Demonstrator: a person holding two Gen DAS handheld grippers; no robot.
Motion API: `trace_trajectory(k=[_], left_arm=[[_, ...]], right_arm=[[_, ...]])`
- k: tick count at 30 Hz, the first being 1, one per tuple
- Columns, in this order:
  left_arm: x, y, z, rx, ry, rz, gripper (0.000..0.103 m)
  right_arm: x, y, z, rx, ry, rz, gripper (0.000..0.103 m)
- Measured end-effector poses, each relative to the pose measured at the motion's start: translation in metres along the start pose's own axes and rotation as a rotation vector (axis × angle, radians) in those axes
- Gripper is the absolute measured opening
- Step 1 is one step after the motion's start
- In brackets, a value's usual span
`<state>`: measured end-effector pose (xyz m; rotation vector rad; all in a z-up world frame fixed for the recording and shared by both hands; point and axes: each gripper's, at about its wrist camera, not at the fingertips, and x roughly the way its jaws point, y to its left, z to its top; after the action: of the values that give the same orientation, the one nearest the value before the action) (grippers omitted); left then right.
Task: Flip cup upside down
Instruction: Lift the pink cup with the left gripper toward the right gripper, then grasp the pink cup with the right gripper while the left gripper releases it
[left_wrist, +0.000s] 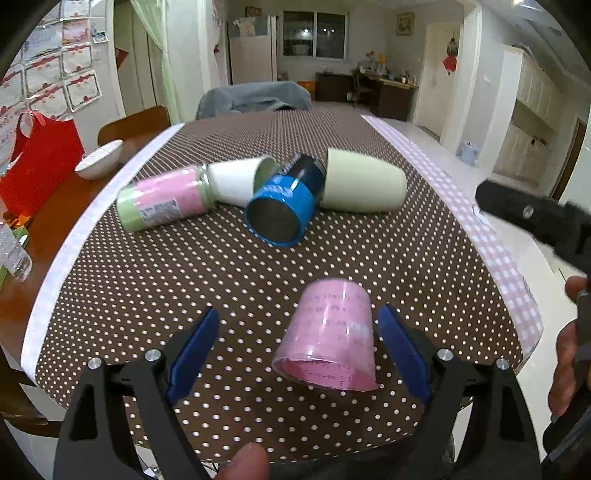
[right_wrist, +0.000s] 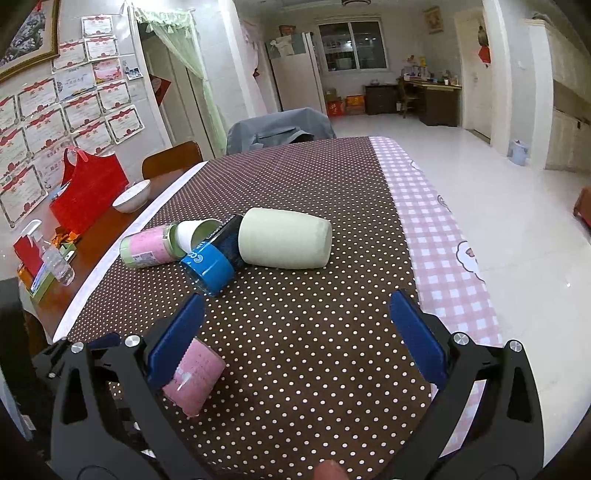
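A pink plastic cup is tilted on the dotted tablecloth, base up and away, rim low toward the camera. It sits between the open blue pads of my left gripper, closer to the right pad, and I cannot tell if they touch. In the right wrist view the pink cup shows just behind the left pad of my open, empty right gripper. Further back lie a pale green cup, a blue cup, a white cup and a pink-and-green bottle, all on their sides.
A white bowl, a red bag and a clear bottle stand on the wooden table at the left. A grey-covered chair is at the far end. The cloth's checked edge runs along the right, with floor beyond.
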<state>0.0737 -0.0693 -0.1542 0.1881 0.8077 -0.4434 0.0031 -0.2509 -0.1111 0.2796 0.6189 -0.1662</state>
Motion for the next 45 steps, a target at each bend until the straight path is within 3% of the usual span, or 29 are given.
trace_trajectory(k=[6, 10, 24, 32, 45], left_arm=[[-0.031, 0.01, 0.007, -0.021, -0.07, 0.007, 0.086], [-0.046, 0.024, 0.011, -0.034, -0.12, 0.063, 0.086], [-0.048, 0.071, 0.007, -0.114, -0.149, 0.214, 0.086], [-0.044, 0.09, 0.0, -0.141, -0.155, 0.277, 0.086], [-0.042, 0.108, -0.01, -0.169, -0.158, 0.268, 0.086]], right_arm=[[0.002, 0.005, 0.0, 0.006, 0.015, 0.028, 0.098], [0.007, 0.009, 0.0, 0.025, 0.043, 0.058, 0.098], [0.022, 0.04, -0.008, 0.001, 0.147, 0.112, 0.098], [0.044, 0.055, -0.021, 0.029, 0.278, 0.147, 0.098], [0.079, 0.063, -0.031, 0.189, 0.48, 0.219, 0.098]])
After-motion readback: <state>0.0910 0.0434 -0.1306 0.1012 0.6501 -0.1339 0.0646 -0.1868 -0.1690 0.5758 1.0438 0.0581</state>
